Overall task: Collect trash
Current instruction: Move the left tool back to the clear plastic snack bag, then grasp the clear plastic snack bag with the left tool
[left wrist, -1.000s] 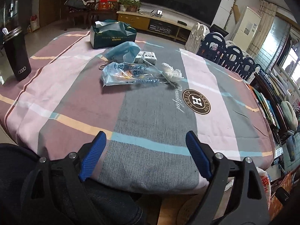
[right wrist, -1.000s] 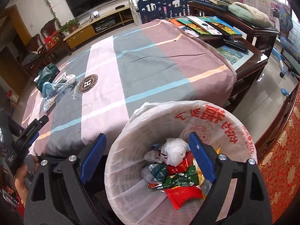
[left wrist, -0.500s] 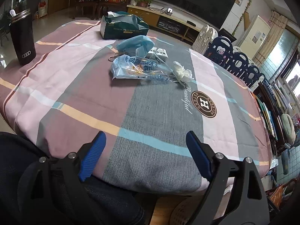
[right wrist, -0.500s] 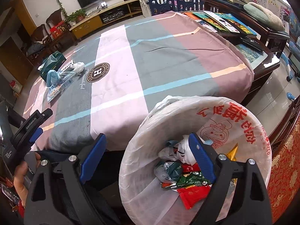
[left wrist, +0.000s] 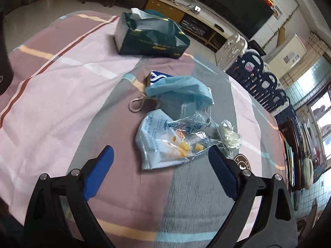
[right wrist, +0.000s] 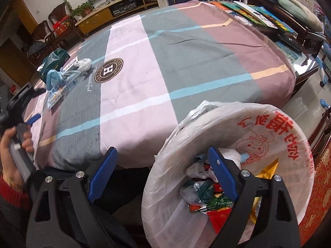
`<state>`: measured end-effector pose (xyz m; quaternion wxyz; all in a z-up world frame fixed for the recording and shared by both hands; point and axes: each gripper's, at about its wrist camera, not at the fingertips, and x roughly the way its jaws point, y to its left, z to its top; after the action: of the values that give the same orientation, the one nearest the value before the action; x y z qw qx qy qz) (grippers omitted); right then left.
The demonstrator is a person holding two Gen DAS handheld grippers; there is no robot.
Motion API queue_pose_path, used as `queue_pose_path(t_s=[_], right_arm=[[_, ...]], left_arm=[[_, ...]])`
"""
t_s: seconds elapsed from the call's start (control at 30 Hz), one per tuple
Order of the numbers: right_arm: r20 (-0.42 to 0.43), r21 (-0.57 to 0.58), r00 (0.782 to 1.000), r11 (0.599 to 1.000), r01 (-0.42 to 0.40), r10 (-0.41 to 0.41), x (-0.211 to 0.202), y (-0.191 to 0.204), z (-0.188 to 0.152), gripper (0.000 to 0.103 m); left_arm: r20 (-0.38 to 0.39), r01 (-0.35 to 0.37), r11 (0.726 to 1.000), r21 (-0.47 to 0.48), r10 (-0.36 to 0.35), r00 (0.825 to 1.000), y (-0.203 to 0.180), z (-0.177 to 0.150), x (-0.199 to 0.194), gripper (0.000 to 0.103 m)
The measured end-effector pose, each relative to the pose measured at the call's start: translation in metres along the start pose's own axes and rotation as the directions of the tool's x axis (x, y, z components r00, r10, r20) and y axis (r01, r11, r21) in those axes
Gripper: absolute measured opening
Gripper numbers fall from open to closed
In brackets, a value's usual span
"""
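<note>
Trash lies in a heap on the striped tablecloth (left wrist: 62,95): a clear plastic bag with blue print (left wrist: 165,142), a blue face mask (left wrist: 182,95), a crumpled white wad (left wrist: 229,134) and a small box (left wrist: 155,77) under the mask. My left gripper (left wrist: 161,157) hovers just short of the plastic bag, its jaws opening, nothing between them. My right gripper (right wrist: 163,159) stands open and empty over the rim of a bin lined with a white plastic bag (right wrist: 279,128), which holds several wrappers (right wrist: 209,198). The heap (right wrist: 62,78) shows far left in the right wrist view.
A dark green tissue pack (left wrist: 151,35) sits behind the heap. A round brown logo (right wrist: 109,69) marks the cloth. A hand (right wrist: 10,153) holds the left gripper at the table's left edge. Books (right wrist: 258,14) cover a side table; blue chairs (left wrist: 262,76) stand beyond.
My left gripper has moved forward over the table toward the trash heap, which now lies right before its fingertips. The right gripper has drifted slightly left beside the bin.
</note>
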<state>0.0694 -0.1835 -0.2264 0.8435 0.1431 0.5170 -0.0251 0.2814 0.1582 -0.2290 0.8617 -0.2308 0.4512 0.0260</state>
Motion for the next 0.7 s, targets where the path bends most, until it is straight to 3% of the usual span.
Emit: queue_pose_path(t_s=[0.13, 0.2, 0.27, 0.33, 0.37, 0.47, 0.57, 0.63, 0.7], right_arm=[[-0.004, -0.001, 1.000, 1.000, 0.029, -0.029, 0.006, -0.004, 0.001, 0.087], [-0.021, 0.024, 0.999, 0.999, 0.031, -0.031, 0.011, -0.010, 0.001, 0.087], [-0.030, 0.040, 0.999, 0.999, 0.028, -0.027, 0.014, -0.013, 0.001, 0.087], [-0.022, 0.034, 0.999, 0.999, 0.037, -0.036, 0.013, -0.013, 0.001, 0.087], [-0.015, 0.028, 0.999, 0.999, 0.045, -0.045, 0.013, -0.013, 0.002, 0.087], [-0.009, 0.019, 0.999, 0.999, 0.041, -0.041, 0.014, -0.009, 0.005, 0.087], [0.004, 0.007, 1.000, 1.000, 0.029, -0.029, 0.013, 0.000, 0.011, 0.087], [0.019, -0.012, 1.000, 1.000, 0.025, -0.025, 0.011, 0.009, 0.017, 0.087], [0.042, -0.028, 0.999, 1.000, 0.014, -0.012, 0.010, 0.020, 0.026, 0.087]], left_arm=[[-0.009, -0.055, 0.992, 0.110, 0.057, 0.998, -0.018, 0.017, 0.023, 0.094], [-0.022, -0.005, 0.992, 0.130, 0.008, 1.000, -0.023, 0.020, 0.031, 0.089], [-0.028, -0.038, 0.983, 0.178, 0.043, 0.999, -0.029, 0.017, 0.038, 0.050], [-0.042, -0.079, 0.969, 0.234, 0.092, 0.995, -0.034, 0.008, 0.041, 0.038], [-0.056, -0.056, 0.969, 0.241, 0.072, 0.996, -0.035, 0.003, 0.039, 0.023], [-0.074, -0.013, 0.979, 0.204, 0.028, 0.997, -0.030, -0.016, 0.024, 0.021], [-0.083, 0.040, 0.993, 0.109, -0.031, 0.996, -0.021, -0.038, 0.007, 0.018], [-0.023, 0.070, 0.997, 0.039, -0.070, 0.997, -0.015, -0.050, -0.015, 0.018], [0.078, 0.002, 1.000, 0.008, -0.002, 0.997, -0.013, -0.057, -0.040, 0.018]])
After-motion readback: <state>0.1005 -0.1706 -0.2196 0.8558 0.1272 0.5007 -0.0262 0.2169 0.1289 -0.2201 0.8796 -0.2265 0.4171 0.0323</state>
